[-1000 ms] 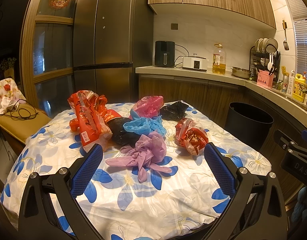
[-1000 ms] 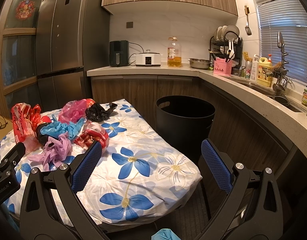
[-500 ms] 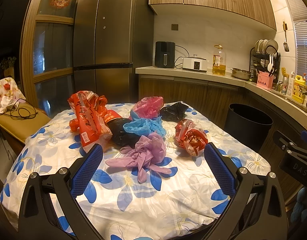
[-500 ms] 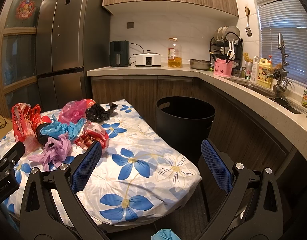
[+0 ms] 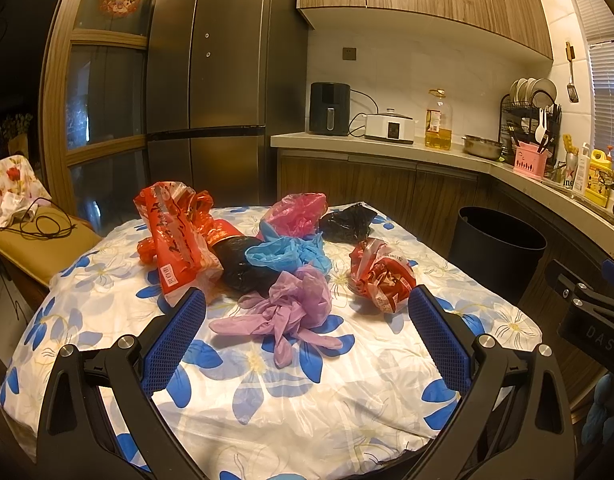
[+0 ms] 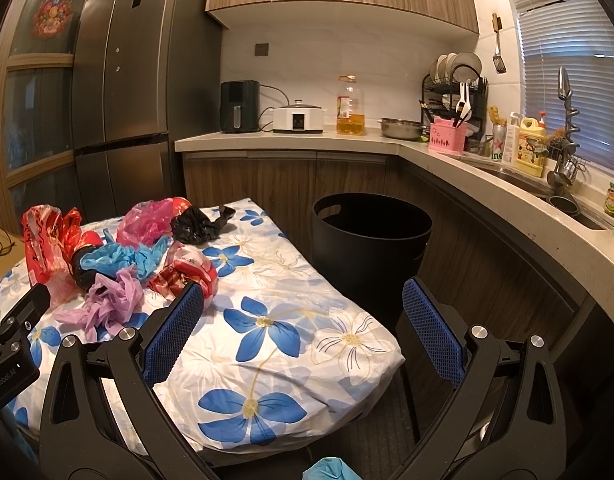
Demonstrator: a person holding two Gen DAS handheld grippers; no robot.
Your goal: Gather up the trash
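Bags [image 5: 291, 304] seem light, soft, slippery; a bunched fold is best pinched. Left gripper [image 5: 307, 316] and right gripper [image 6: 303, 312] are held wide apart, empty.

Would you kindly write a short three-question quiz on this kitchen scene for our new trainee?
1. True or false: the left gripper is shut on the purple bag.
2. Which stands beside the table? A) black bin B) ladder C) stool
3. Fill in: the small black bag lies on the table's ____ side, towards the fridge.

Key: 1 false, both it and the right gripper are open and empty; 2 A; 3 far.
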